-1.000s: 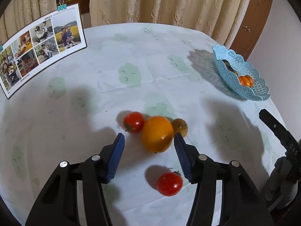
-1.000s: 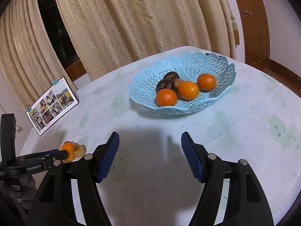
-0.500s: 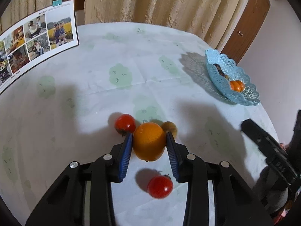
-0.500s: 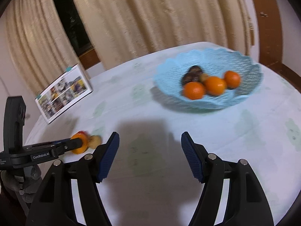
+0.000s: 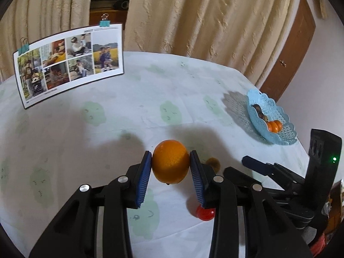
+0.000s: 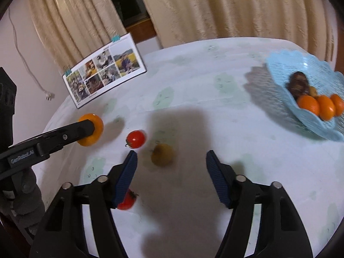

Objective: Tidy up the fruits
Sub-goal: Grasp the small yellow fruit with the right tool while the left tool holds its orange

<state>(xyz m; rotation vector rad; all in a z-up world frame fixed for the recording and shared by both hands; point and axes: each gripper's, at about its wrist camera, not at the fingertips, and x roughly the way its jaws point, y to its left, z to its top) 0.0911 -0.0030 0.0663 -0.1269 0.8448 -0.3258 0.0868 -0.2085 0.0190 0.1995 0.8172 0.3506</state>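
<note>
Left claw (image 5: 170, 164) pinching the orange (image 5: 169, 161) off the tabletop (image 5: 150, 99); right claw (image 6: 171, 162) spread, closing, yellowish fruit (image 6: 161, 154) just ahead between its fingers.

A home dining area is indicated: round counter (image 5: 129, 99) covered with a pale patterned cloth, heavy beige curtains (image 5: 204, 15) drawn behind it, a wooden door (image 5: 290, 53), a clipped-up family photo sheet (image 5: 68, 62), a blue lace-pattern fruit bowl (image 6: 286, 79).

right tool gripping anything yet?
No: in the right wrist view the right tool has closing jaws with only tablecloth between them, the small yellow-brown fruit lying just ahead, untouched.
</note>
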